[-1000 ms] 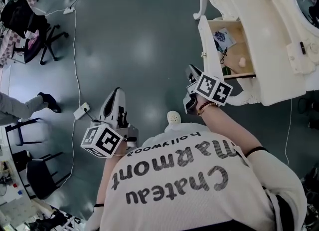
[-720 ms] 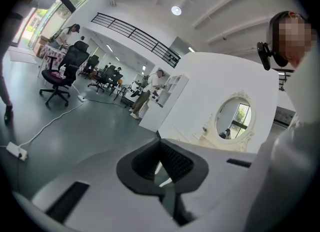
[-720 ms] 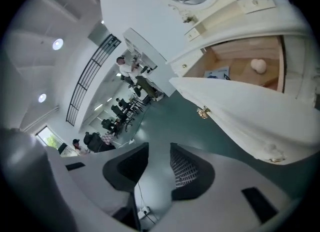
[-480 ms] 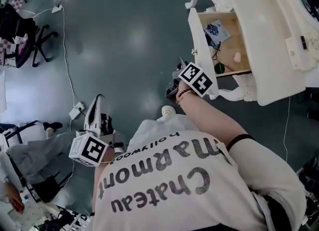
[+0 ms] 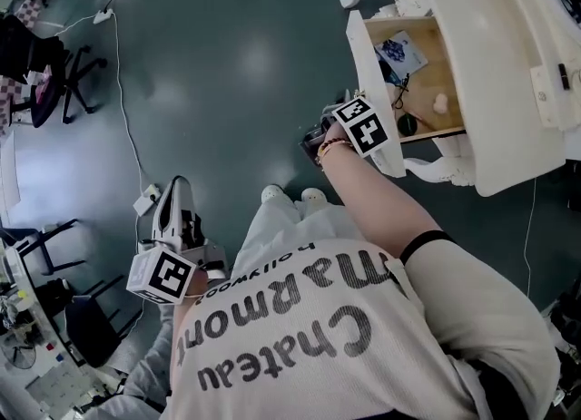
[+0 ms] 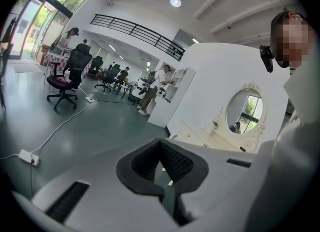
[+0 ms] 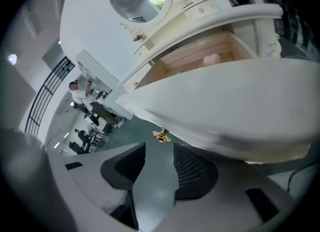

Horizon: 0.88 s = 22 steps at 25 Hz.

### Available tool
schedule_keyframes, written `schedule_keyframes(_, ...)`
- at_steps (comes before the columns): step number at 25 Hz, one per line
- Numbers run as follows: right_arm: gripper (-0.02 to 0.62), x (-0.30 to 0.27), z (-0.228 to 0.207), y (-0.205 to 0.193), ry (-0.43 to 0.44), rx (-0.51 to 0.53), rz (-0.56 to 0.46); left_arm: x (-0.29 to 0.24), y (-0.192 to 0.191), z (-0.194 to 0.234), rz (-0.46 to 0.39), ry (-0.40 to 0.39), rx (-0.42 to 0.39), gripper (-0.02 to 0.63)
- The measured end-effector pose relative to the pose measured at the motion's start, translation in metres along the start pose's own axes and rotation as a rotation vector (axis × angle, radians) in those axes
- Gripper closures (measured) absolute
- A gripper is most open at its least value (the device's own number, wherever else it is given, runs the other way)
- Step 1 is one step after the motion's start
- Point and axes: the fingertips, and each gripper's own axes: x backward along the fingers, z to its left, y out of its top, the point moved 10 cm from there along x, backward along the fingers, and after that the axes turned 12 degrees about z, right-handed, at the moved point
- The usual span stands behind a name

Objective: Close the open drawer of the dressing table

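The white dressing table stands at the upper right with its drawer pulled out, the wooden inside showing. In it lie a blue printed packet, a pale round piece and a dark round thing. My right gripper, with its marker cube, is close against the outer face of the drawer front. Its jaws have just been opening and hold nothing. The gold knob sits just ahead of them. My left gripper hangs low at the left over the floor, shut and empty.
A power strip with a white cable lies on the grey floor beside the left gripper. Office chairs stand at the far left. The person's shoes are below the drawer. Other people stand far off in the left gripper view.
The right gripper has rolled and dropped closer to the drawer front. The left gripper has shifted a little leftward. A leg at the left edge is gone from view.
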Motion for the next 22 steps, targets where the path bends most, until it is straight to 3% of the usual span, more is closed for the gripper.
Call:
schedule_keyframes(4, 0.402, -0.007, -0.003, 0.008, -0.027, -0.145, -0.033, -0.005, 0.010, 0.006, 0.007, -0.006, -0.008, 0.598)
schedule_keyframes(11, 0.385, -0.011, 0.008, 0.019, -0.045, -0.251, -0.079, -0.034, 0.036, 0.018, 0.046, -0.057, -0.033, 0.598)
schedule_keyframes(18, 0.385, -0.015, 0.012, 0.023, -0.113, -0.268, -0.095, -0.083, 0.081, 0.023, 0.106, -0.153, -0.081, 0.598)
schedule_keyframes(22, 0.417, -0.015, 0.010, 0.027, -0.157, -0.291, -0.118, -0.118, 0.109, 0.029, 0.163, -0.201, -0.123, 0.598)
